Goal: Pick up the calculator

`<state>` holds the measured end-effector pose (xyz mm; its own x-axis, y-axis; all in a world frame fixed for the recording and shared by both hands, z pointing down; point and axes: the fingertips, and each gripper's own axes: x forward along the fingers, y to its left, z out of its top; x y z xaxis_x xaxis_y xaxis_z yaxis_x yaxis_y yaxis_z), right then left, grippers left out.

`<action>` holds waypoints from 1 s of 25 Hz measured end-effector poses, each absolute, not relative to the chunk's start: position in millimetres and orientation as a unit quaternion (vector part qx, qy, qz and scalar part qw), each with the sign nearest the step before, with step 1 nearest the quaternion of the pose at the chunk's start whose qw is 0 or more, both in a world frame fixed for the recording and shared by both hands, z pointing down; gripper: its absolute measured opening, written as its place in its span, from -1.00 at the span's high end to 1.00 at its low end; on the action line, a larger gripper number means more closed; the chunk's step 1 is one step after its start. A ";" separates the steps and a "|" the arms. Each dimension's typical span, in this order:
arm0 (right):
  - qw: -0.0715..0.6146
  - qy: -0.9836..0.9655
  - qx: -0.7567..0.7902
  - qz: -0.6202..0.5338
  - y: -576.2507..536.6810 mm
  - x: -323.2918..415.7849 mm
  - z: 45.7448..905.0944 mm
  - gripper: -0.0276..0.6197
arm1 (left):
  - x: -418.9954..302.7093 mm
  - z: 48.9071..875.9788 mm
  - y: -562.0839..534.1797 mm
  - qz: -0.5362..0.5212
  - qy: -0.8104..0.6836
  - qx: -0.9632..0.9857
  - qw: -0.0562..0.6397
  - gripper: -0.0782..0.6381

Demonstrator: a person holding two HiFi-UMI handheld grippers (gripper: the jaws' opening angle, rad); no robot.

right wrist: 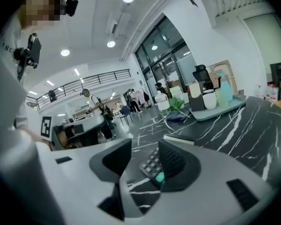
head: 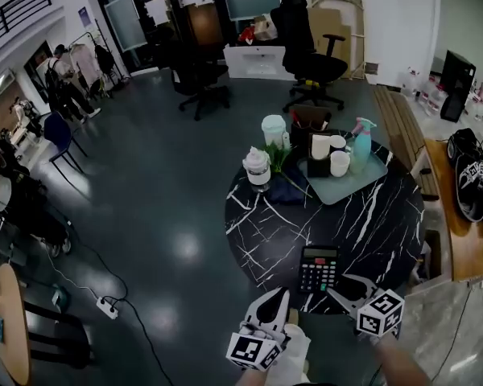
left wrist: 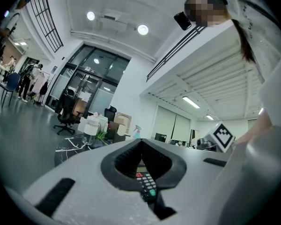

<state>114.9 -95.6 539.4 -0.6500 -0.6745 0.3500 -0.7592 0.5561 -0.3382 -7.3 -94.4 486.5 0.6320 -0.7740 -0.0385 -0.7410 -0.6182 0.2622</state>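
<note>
Head view showed the calculator lying flat near the front edge of the black marbled desk, the right hand-held gripper open just beside it, the left hand-held gripper closed.

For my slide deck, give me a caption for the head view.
Handheld left gripper and right gripper poised before a black calculator at the near edge of a round marbled table.
</note>
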 end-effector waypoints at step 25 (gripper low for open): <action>0.185 -0.816 0.286 0.467 -207.9 145.5 642.9 0.27 | -6.6 555.8 -198.2 -0.046 -0.445 0.888 0.103 0.76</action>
<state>145.5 -207.9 642.9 -0.7686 -0.2937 0.5683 -0.6388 0.4002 -0.6571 -6.6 -198.2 555.8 0.5989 -0.8007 0.0112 -0.7818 -0.5817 0.2245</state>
